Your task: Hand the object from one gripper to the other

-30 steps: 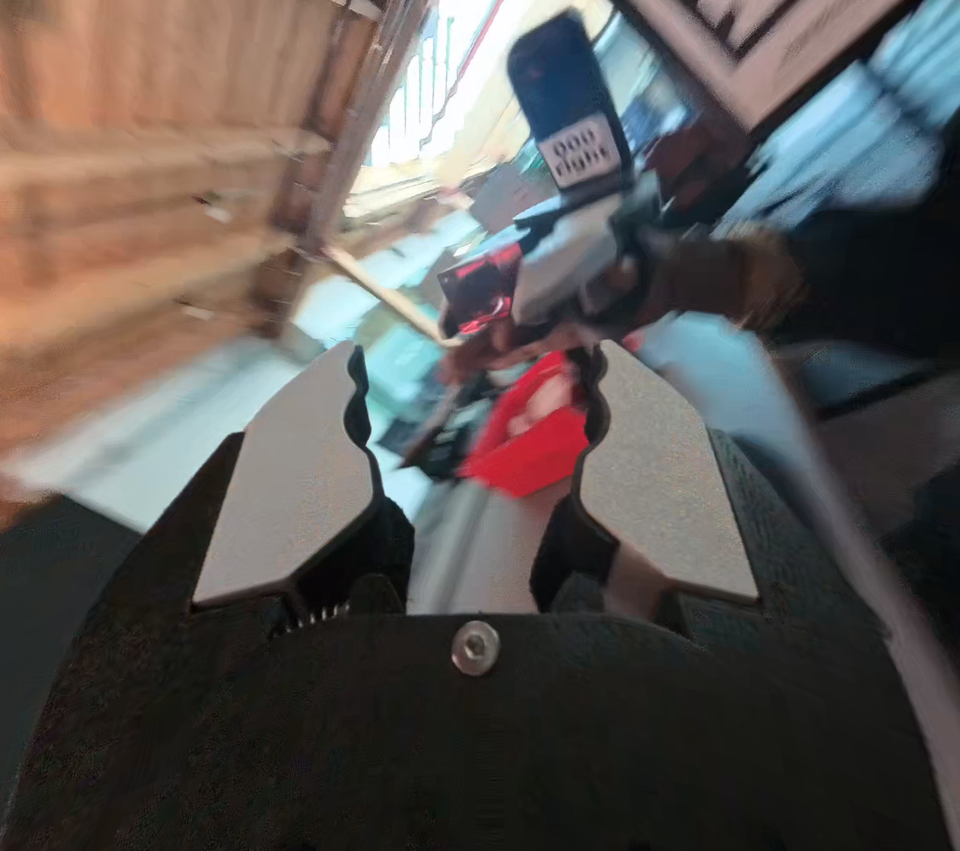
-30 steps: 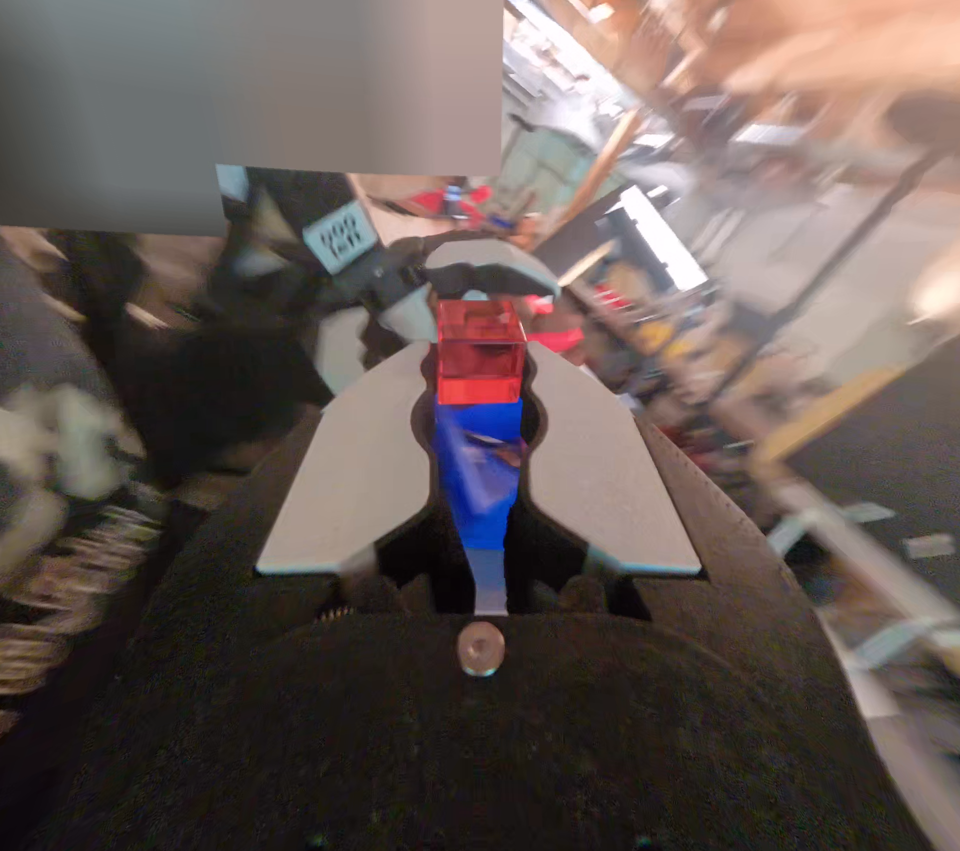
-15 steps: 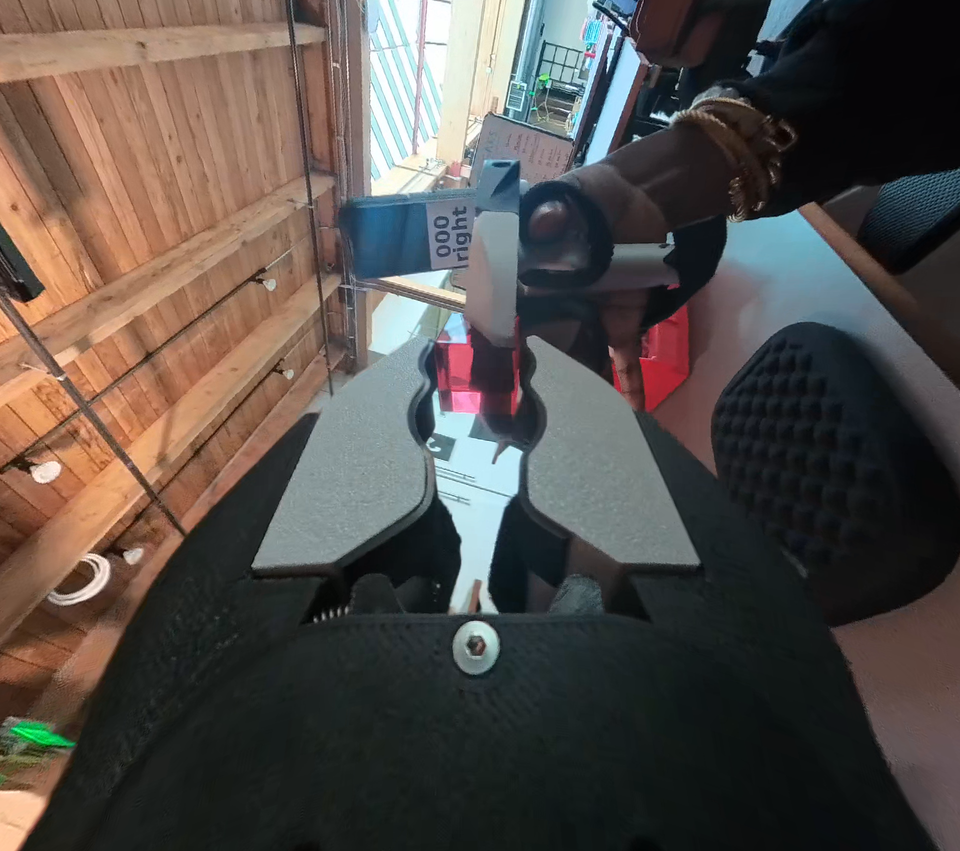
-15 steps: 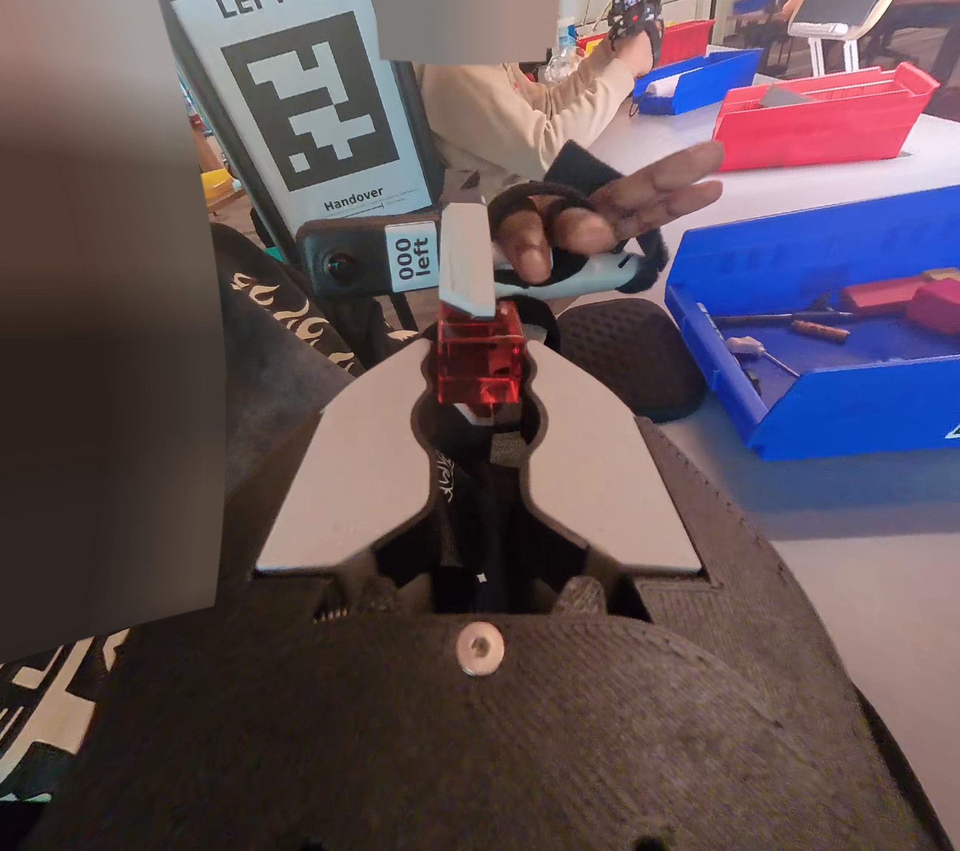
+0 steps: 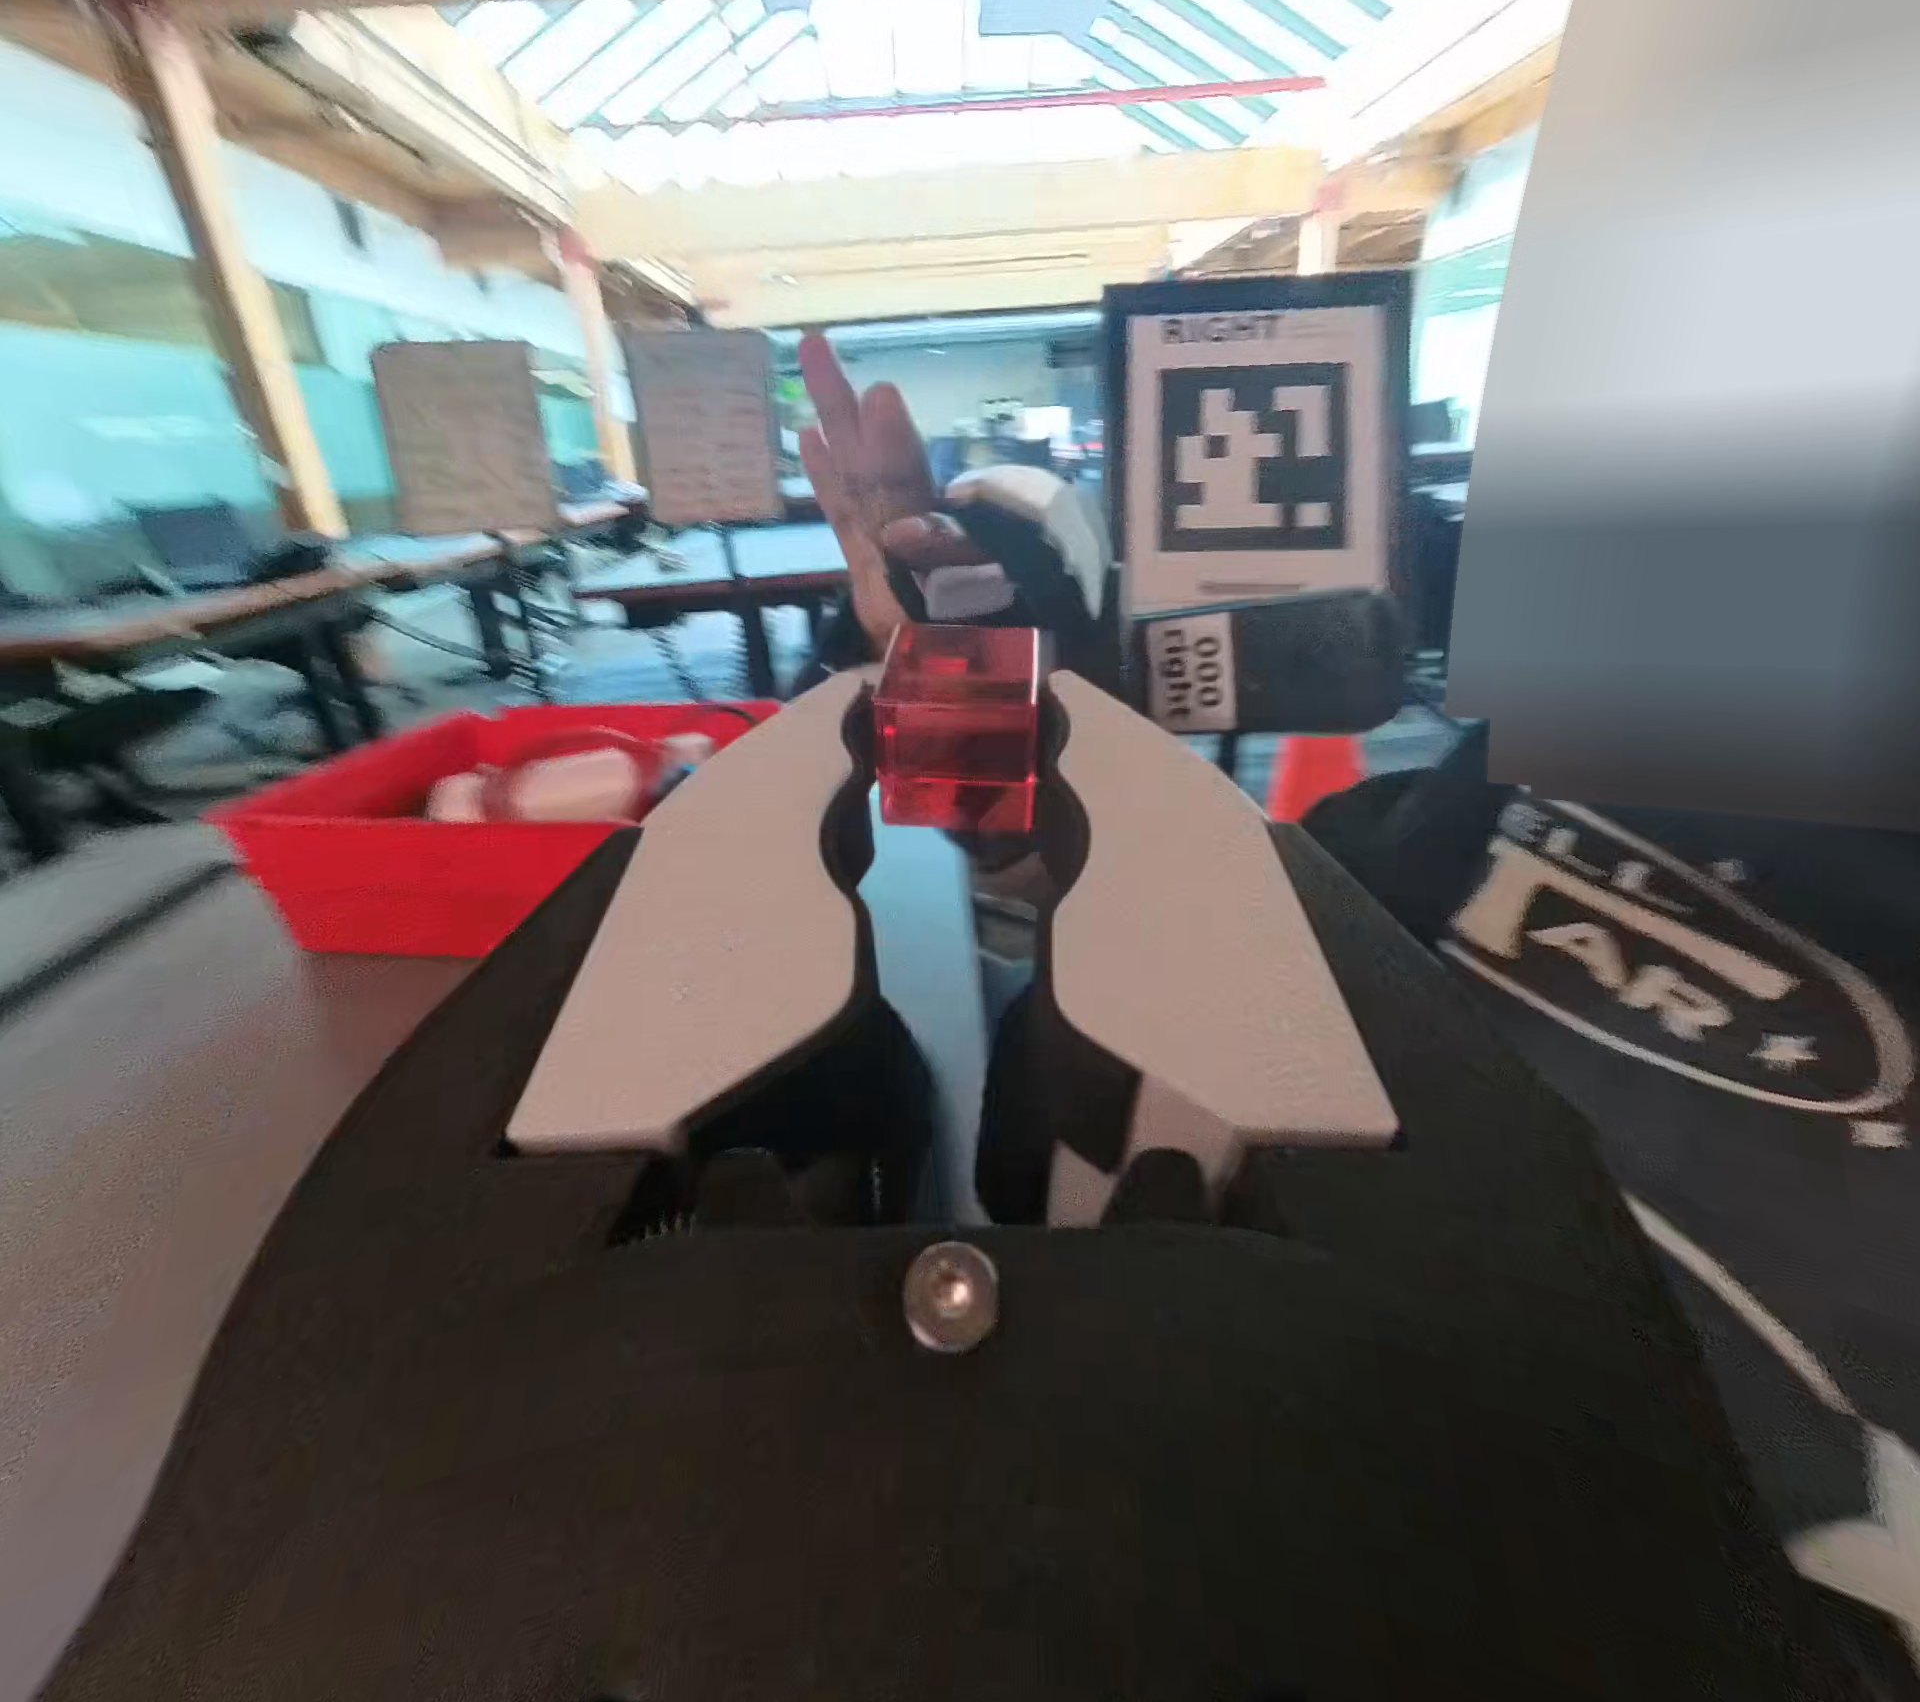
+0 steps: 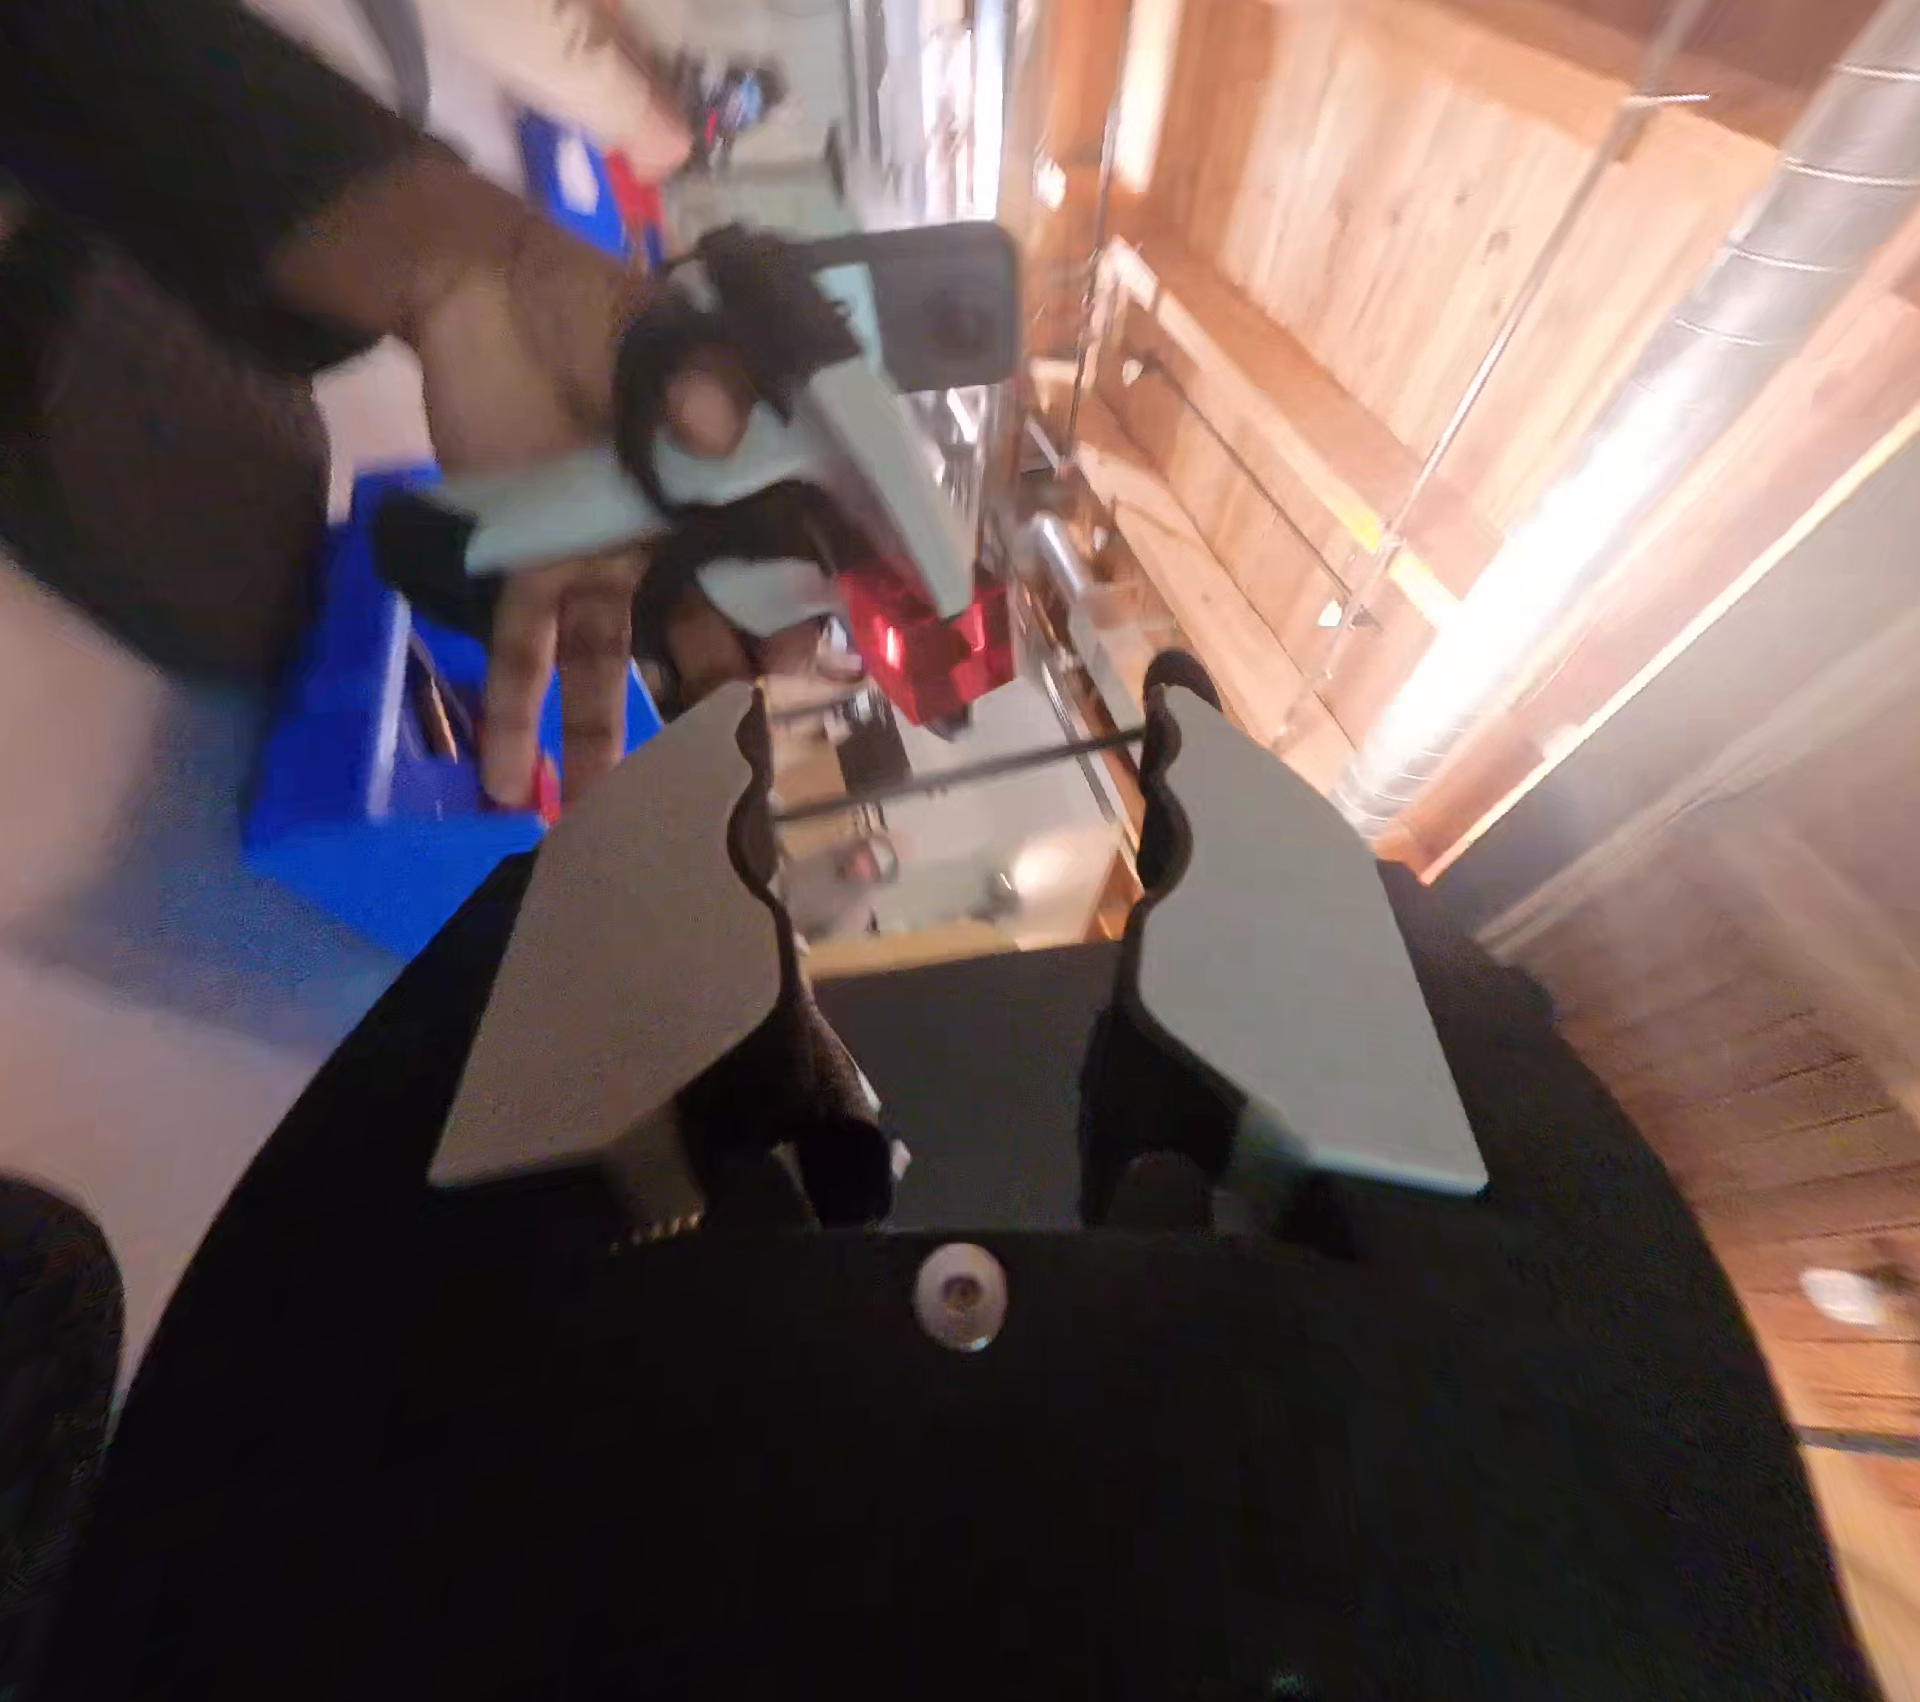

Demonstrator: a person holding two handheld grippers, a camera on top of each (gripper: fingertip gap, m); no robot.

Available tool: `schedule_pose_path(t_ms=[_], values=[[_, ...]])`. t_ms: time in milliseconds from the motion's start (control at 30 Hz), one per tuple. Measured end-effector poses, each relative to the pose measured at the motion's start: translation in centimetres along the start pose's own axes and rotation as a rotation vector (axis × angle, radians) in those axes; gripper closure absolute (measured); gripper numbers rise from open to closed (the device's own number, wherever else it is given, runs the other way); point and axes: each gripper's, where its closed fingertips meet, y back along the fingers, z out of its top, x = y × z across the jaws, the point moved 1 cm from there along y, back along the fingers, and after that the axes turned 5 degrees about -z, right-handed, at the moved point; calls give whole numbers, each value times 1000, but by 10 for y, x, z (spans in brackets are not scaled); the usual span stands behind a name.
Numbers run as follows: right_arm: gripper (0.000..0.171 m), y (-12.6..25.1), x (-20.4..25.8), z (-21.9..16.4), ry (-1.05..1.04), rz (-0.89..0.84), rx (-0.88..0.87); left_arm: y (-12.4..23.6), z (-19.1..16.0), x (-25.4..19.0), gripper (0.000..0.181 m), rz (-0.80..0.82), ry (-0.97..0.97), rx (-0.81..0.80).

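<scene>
Two grippers visible. Left gripper (image 5: 956, 717) fingers clenched on the red translucent cube (image 5: 956, 743), held at the fingertips above the worktop (image 5: 156, 1081). Right gripper (image 6: 951, 707) fingers spread wide, grasping nothing.

Table and bins, as I see them

Lower left in my left wrist view, the grey table (image 5: 125, 1060) carries a red bin (image 5: 416, 863); my right wrist view shows a blue bin (image 6: 343, 779) at left.

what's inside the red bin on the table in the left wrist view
The red bin holds pale, rounded objects showing above its rim, too blurred to identify. Its near wall hides anything lower, and the left hand-held gripper covers its right end.
</scene>
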Motion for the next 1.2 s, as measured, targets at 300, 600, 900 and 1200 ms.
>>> schedule_pose_path(t_ms=[300,600,900,1200], values=[[138,-8,29,1,72,129,50,-10,-31,-12,154,-144,179,133],[141,-12,4,-7,-578,121,69,2,-5,-3,110,68,-456,83],[141,-6,27,9,-1612,621,119,1,-18,6,111,289,-1295,393],[142,-7,36,14,-1679,695,152,-8,-28,4,154,260,-1287,409]])
